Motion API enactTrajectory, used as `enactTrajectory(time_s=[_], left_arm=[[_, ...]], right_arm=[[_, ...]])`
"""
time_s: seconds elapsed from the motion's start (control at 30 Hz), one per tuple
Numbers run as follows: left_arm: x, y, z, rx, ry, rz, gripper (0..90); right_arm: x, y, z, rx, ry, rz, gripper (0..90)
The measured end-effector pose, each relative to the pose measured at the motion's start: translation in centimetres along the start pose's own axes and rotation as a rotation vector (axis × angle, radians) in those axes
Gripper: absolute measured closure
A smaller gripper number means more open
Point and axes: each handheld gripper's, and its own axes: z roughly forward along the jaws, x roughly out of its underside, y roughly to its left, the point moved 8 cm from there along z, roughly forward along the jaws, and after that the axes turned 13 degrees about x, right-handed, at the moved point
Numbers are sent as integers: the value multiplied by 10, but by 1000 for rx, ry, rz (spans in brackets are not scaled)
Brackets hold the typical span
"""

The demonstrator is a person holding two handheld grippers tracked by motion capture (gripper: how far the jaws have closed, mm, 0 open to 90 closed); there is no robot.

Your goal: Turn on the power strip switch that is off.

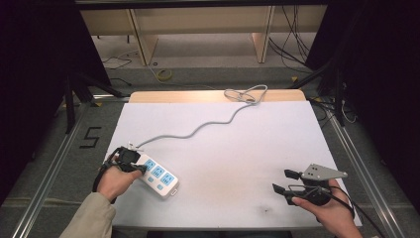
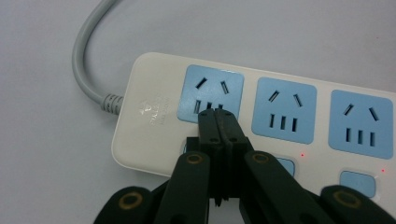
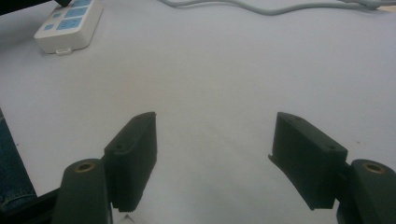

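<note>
A white power strip [image 1: 158, 177] with blue sockets lies at the table's front left, and its grey cord [image 1: 198, 129] snakes to the far edge. My left gripper [image 1: 141, 168] hovers over the strip's cord end. In the left gripper view the power strip [image 2: 154, 112] shows close up, and my left gripper [image 2: 216, 113] is shut with nothing between its jaws, tips over the first blue socket [image 2: 210, 93]. My right gripper [image 1: 286, 181] rests at the front right, open and empty. In its own view my right gripper [image 3: 215, 140] has its jaws spread wide over bare table, the power strip [image 3: 70, 25] far off.
A white sheet [image 1: 223, 158] covers the wooden table [image 1: 198, 95]. The cord coils in a loop [image 1: 246, 93] at the far edge. Metal rails [image 1: 47, 173] run along both sides, and cables lie on the floor beyond.
</note>
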Motion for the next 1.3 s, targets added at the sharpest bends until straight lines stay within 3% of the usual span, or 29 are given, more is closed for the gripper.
enactTrajectory(time_s=[0.13, 0.2, 0.23, 0.43, 0.6, 0.67, 0.8, 0.9, 1.2, 1.3], left_arm=[[0, 1, -1, -6, -5, 26, 898], [-4, 2, -4, -6, -45, 40, 892], [-5, 3, -5, -12, -61, 40, 825], [-15, 3, -13, -25, -158, 68, 764], [-30, -2, -16, -28, -289, 106, 611], [-35, -6, -15, -11, -324, 141, 541], [-40, -19, -10, 28, -340, 211, 406], [-45, -33, -9, 65, -381, 233, 344], [-54, -80, 3, 198, -437, 298, 240], [-53, -96, 7, 237, -428, 335, 227]], right_arm=[[-1, 0, 0, 1, -4, 2, 313], [-1, 0, 0, 1, -2, 1, 312], [-1, 0, 0, 1, -2, -1, 312], [-1, 0, -1, 5, -5, -2, 310], [-1, -1, -1, 6, -7, 1, 308], [-1, -1, 0, 5, -7, 0, 308], [-1, -1, 1, 5, -7, -4, 305], [-2, -1, 1, 6, -10, -12, 300], [-2, 1, 1, -1, -13, -20, 288], [-1, 1, 2, -4, -9, -21, 288]])
